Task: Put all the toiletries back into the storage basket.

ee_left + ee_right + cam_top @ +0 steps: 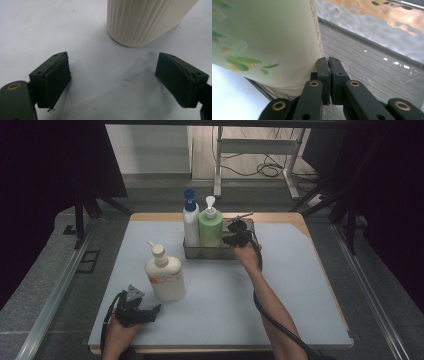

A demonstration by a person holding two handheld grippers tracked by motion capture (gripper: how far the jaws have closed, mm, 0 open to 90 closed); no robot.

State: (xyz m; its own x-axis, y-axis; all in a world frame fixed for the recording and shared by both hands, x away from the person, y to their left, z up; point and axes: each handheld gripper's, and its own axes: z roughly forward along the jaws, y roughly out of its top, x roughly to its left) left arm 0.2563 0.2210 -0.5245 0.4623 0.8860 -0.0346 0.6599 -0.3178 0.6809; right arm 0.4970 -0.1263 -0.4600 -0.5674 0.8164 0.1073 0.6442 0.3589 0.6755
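At upper centre of the high view the right gripper (239, 236), fingers pressed together on nothing, sits in the metal tray (246, 224) against the green bottle (210, 227); a nudge could tip it. The left gripper (141, 312), fingers wide, waits by the cream bottle (165, 276)

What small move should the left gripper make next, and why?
Probably ease the left gripper forward so its jaws come around the cream bottle. The jaws stand open and empty on the mat, and the bottle stands upright just ahead, outside the metal tray.
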